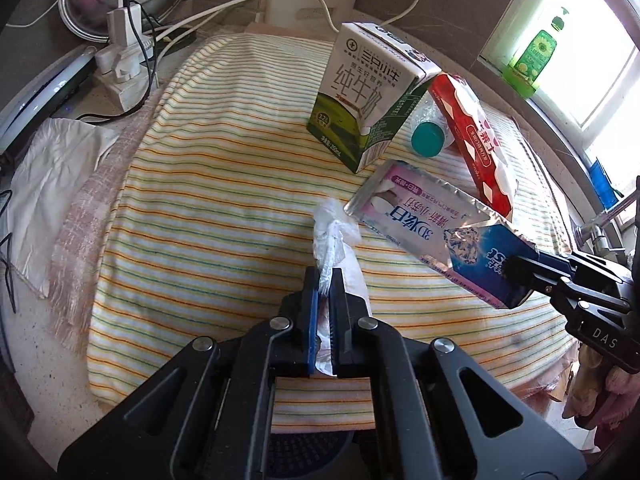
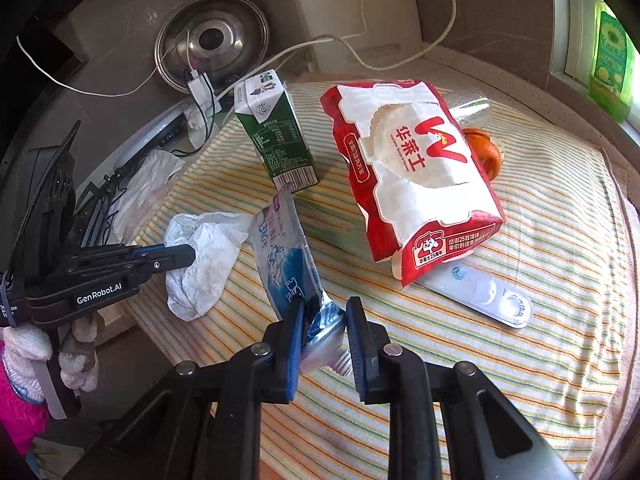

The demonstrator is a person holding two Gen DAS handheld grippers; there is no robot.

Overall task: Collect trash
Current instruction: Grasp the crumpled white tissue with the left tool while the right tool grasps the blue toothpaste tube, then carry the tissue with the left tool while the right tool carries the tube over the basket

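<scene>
The left gripper (image 1: pixel 325 280) clenches a crumpled tissue (image 2: pixel 204 256); just beside it, the right gripper (image 2: pixel 323 312) grasps a flattened toothpaste tube (image 2: pixel 286 256).

Daylight from the window (image 1: pixel 568 60) blows out (fisheye edges curve, corners dark).

Bare striped cloth (image 1: pixel 208 184) left of milk carton (image 1: pixel 360 96)

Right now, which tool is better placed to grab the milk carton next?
Neither is free: left tool pinches the crumpled tissue, right tool clamps the toothpaste tube. After dropping off, probably the left; the milk carton stands nearer it.
</scene>
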